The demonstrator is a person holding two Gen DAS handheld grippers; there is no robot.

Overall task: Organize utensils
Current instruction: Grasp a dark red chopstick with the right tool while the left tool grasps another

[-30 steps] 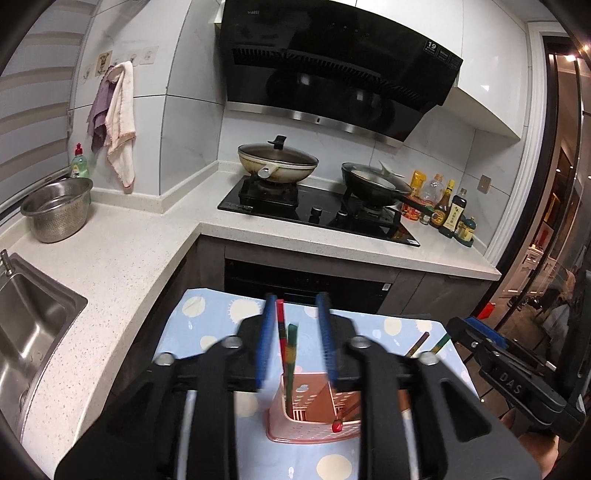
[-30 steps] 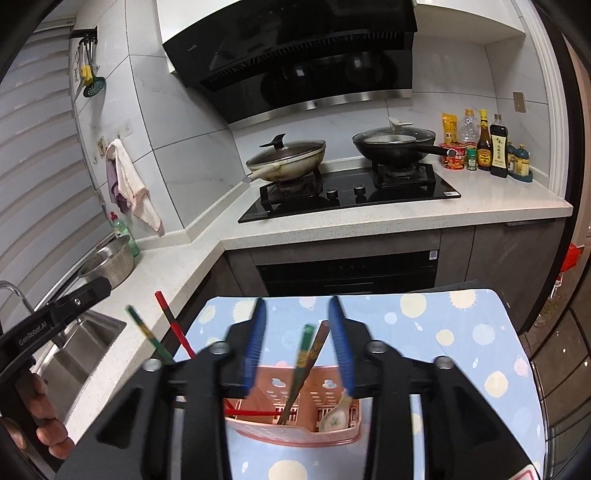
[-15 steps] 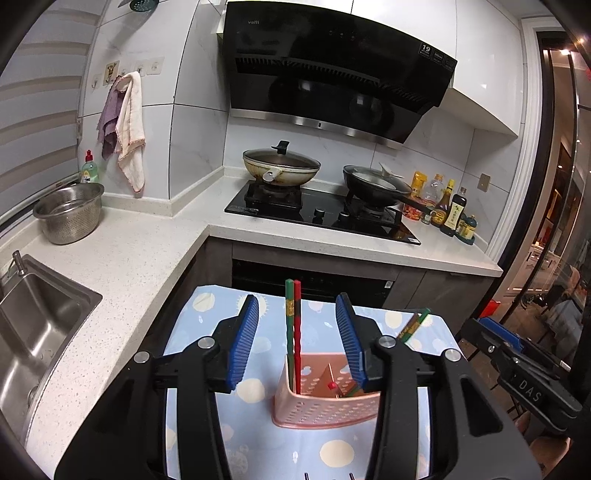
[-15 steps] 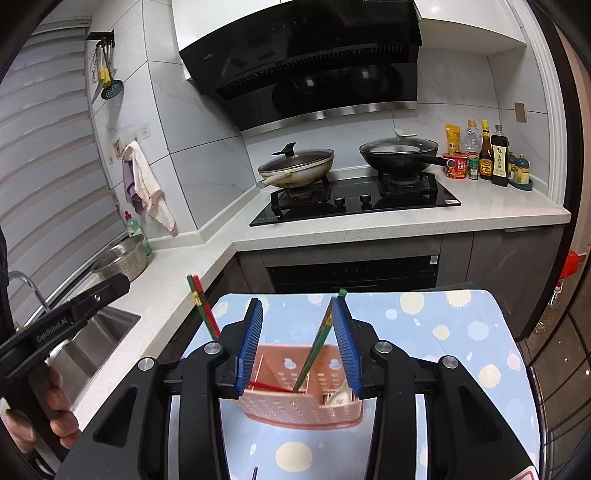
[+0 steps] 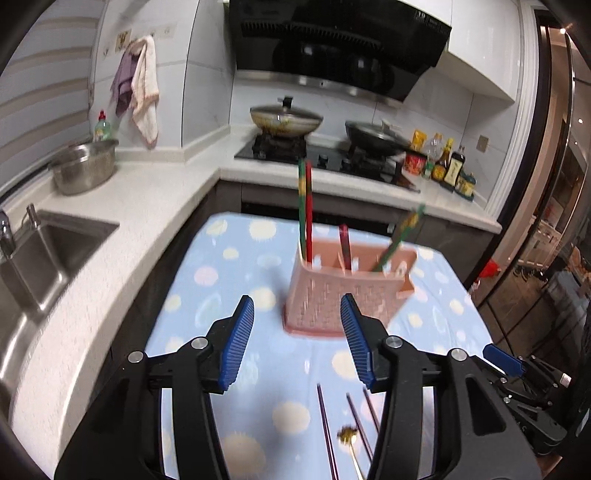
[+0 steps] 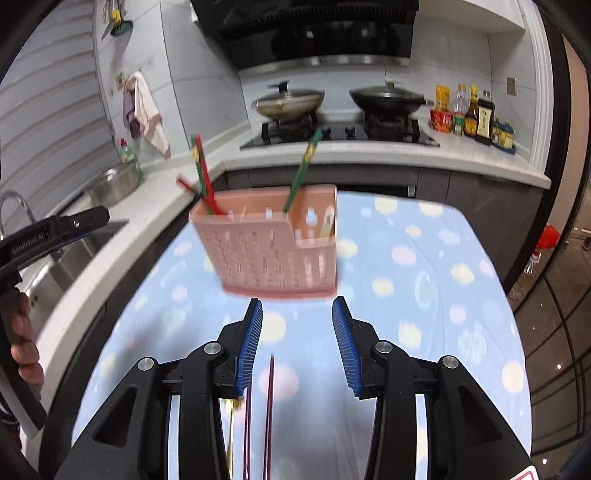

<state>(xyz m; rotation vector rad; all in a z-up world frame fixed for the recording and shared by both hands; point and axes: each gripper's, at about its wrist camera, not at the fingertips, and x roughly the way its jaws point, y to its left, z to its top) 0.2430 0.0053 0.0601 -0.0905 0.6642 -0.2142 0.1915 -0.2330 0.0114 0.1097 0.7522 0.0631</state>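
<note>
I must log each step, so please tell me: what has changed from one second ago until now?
Both claws have let go of their chopsticks and pulled back from the pink holder. The left claw and the right claw are now open and empty. The red and green pair and the green pair now stand in the holder. The holder stayed on the dotted cloth; dark chopsticks lie on it.

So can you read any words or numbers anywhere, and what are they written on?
"GenRobot.AI": on the black left claw's body, right wrist view.
Small white marking on the range hood's top right corner: too small to read.
Labels on the sauce bottles beside the stove: too small and blurred to read.
</note>
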